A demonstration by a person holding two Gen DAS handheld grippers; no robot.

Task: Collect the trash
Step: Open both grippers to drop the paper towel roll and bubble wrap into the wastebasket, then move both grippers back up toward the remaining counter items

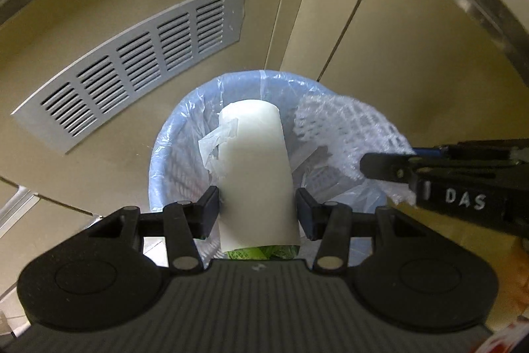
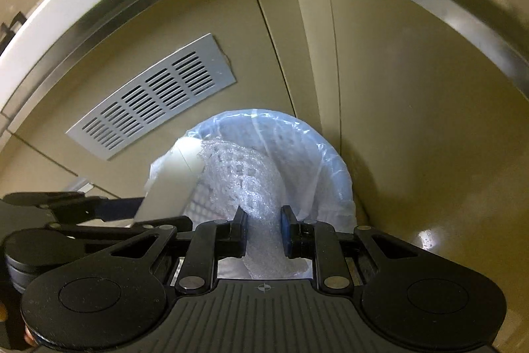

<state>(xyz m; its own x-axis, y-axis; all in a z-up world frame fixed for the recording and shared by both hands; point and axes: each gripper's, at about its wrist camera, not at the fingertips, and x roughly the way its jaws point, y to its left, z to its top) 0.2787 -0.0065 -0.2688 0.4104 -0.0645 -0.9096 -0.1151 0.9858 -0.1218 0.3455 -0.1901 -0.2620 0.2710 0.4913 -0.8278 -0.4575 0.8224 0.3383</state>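
Over the round blue lattice waste basket lined with a clear plastic bag point(image 1: 172, 154), my left gripper point(image 1: 258, 210) is clamping a white paper-wrapped cylinder with a green printed end point(image 1: 254, 164), which is pointing down into the basket's mouth. A grey slatted vent plate point(image 1: 132, 65) is showing on the beige cabinet wall beyond. From the right wrist, my right gripper point(image 2: 263, 232) is pinching a strip of clear bubble wrap point(image 2: 251, 184) narrowly, trailing over the basket's near rim.
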